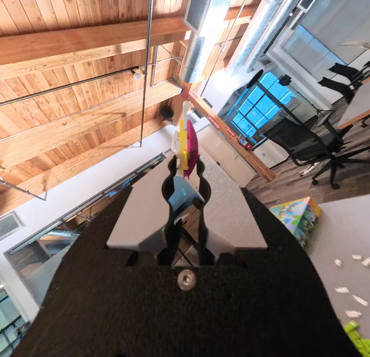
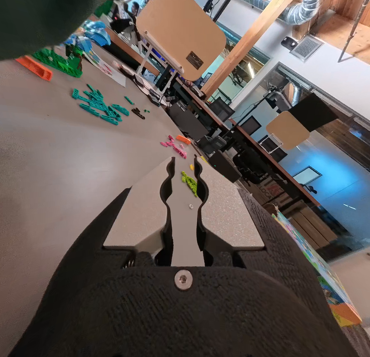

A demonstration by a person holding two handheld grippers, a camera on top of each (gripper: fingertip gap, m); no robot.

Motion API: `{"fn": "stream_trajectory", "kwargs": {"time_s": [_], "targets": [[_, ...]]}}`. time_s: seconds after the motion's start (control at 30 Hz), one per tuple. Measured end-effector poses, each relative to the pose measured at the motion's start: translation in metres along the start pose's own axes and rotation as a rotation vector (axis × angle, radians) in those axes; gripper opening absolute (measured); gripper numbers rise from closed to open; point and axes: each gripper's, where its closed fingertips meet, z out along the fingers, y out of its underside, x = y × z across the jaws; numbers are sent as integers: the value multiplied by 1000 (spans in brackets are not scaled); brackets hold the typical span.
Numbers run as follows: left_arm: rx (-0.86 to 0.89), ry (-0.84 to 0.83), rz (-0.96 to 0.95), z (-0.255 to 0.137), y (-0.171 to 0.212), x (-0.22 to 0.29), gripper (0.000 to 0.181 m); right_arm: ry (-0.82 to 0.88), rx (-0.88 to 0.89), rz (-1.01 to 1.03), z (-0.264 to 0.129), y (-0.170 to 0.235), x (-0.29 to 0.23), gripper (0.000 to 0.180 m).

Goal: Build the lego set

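Left gripper point(image 1: 186, 161) is raised toward the wooden ceiling, fingers pinching a small lego assembly point(image 1: 186, 145) of yellow, magenta and white pieces by its lower end. The colourful set box point(image 1: 298, 217) sits lower right on the grey table point(image 1: 340, 237), white pieces point(image 1: 342, 290) nearer. Right gripper point(image 2: 184, 161) hangs low over the table point(image 2: 60, 177), fingers spread, nothing between them. Lime pieces point(image 2: 189, 182) lie just past the tips, pink pieces point(image 2: 175, 146) farther, teal pieces point(image 2: 100, 105) far left. Box lettering is unreadable.
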Motion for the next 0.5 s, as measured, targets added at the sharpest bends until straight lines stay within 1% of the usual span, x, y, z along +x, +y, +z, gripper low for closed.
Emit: {"fn": "stream_trajectory", "kwargs": {"time_s": [0.1, 0.17, 0.23, 0.3, 0.4, 0.5], "targets": [[-29, -19, -23, 18, -11, -41, 17, -12, 28, 39, -2, -2, 1, 17], [-53, -49, -21, 23, -14, -63, 17, -25, 50, 72, -3, -4, 2, 17], [-81, -73, -15, 21, -16, -76, 17, -54, 72, 100, -3, -6, -1, 18], [-125, -66, 30, 14, -16, -77, 17, -112, 85, 133, -4, -9, -8, 19], [-198, -50, 85, -9, -13, -72, 17, -257, 111, 208, -5, -18, -29, 20], [-265, -29, 139, -43, -13, -61, 17, -529, 136, 283, -8, -34, -68, 20]]}}
